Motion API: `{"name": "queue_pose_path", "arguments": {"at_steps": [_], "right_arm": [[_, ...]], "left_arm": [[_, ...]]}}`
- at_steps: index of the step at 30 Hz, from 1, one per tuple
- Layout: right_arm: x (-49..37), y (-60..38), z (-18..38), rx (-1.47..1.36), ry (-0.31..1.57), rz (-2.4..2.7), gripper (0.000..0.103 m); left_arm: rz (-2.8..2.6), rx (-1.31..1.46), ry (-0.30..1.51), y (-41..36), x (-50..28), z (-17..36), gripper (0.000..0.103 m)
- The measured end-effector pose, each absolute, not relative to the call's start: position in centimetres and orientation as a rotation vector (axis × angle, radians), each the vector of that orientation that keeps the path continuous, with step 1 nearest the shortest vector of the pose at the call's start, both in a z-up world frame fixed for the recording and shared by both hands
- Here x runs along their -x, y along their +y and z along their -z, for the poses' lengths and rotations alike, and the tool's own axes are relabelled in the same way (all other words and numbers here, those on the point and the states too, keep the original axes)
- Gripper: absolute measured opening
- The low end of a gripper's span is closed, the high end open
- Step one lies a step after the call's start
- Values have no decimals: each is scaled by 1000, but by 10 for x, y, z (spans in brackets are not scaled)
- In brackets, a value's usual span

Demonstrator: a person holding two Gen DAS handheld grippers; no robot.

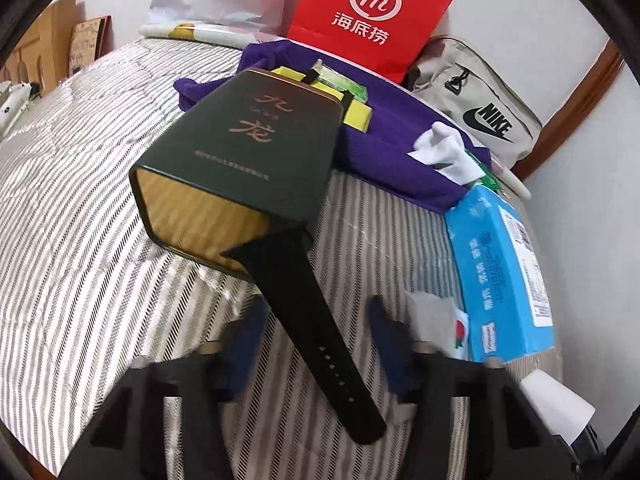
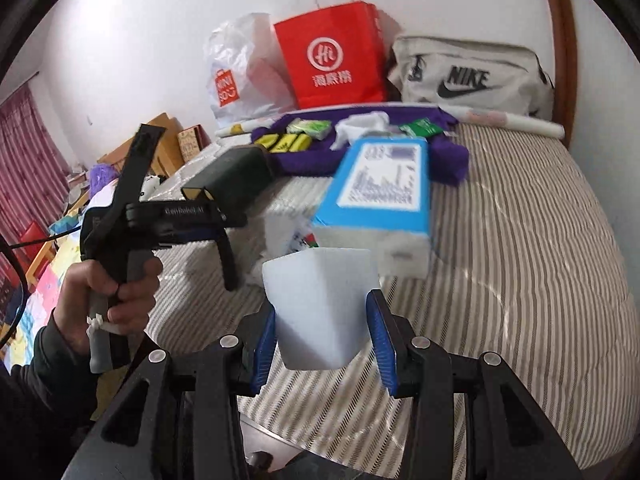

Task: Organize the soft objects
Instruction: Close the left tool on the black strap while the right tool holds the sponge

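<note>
A black strap (image 1: pixel 312 328) runs from the mouth of a dark green tin box (image 1: pixel 248 152) down between my left gripper's blue pads. My left gripper (image 1: pixel 316 344) is open, its pads apart from the strap; it also shows in the right wrist view (image 2: pixel 208 232) with the strap (image 2: pixel 228 264) hanging under it. My right gripper (image 2: pixel 324 344) is shut on a white foam block (image 2: pixel 320 308) held above the striped bed (image 2: pixel 520 260). A blue tissue pack (image 2: pixel 380 196) lies ahead of it, also in the left wrist view (image 1: pixel 500 272).
A purple cloth (image 1: pixel 392 152) at the bed's far side carries yellow sponges (image 1: pixel 356 112), green packets (image 2: pixel 312 128) and a white sock (image 1: pixel 444 148). Behind stand a red paper bag (image 2: pixel 332 56), a white plastic bag (image 2: pixel 240 76) and a Nike bag (image 2: pixel 472 76). The bed's left edge drops to a cluttered floor.
</note>
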State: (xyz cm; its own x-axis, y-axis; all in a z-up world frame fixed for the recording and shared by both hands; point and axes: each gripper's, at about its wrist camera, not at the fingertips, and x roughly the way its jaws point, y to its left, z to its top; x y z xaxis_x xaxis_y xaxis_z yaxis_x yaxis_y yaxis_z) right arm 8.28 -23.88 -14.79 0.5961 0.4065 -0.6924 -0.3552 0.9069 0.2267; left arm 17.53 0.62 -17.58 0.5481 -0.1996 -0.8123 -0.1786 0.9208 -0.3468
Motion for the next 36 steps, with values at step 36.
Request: {"name": "queue_pose_path", "arguments": {"at_steps": [36], "right_arm": [[-78,-238,156,-124,838,-376,41]], "left_arm": [[106,403,921,60,-124,149,5]]}}
